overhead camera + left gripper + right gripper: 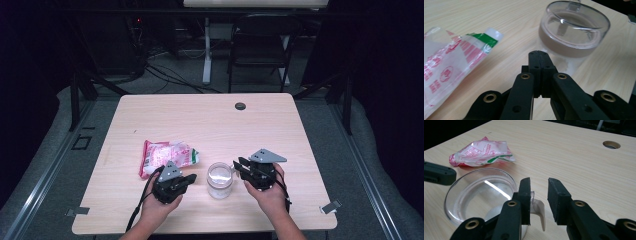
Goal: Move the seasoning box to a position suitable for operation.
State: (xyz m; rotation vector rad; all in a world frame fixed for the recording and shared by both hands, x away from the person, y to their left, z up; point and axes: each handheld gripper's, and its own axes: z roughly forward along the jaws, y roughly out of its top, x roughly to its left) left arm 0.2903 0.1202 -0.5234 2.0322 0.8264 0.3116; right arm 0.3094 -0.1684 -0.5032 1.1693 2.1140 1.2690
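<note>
A clear glass mug (pixel 220 179) stands near the table's front edge, between the two grippers. My left gripper (pixel 191 178) lies just to its left, jaws pressed together with nothing in them (pixel 539 53); the mug (pixel 574 27) is a short way ahead of its tips. To the mug's right, my right gripper (pixel 238 164) is open (pixel 539 182). The mug's clear handle (pixel 538 210) sits low in the gap, close to one jaw, and is not gripped. A crumpled pink, white and green plastic bag (pixel 167 156) lies behind the left gripper.
The light wooden table (pixel 210 120) has a round cable hole (pixel 240 106) near its far edge. A dark chair (pixel 262 45) and cables are on the floor beyond. The bag (pixel 481 153) lies past the mug (pixel 479 195) in the right gripper view.
</note>
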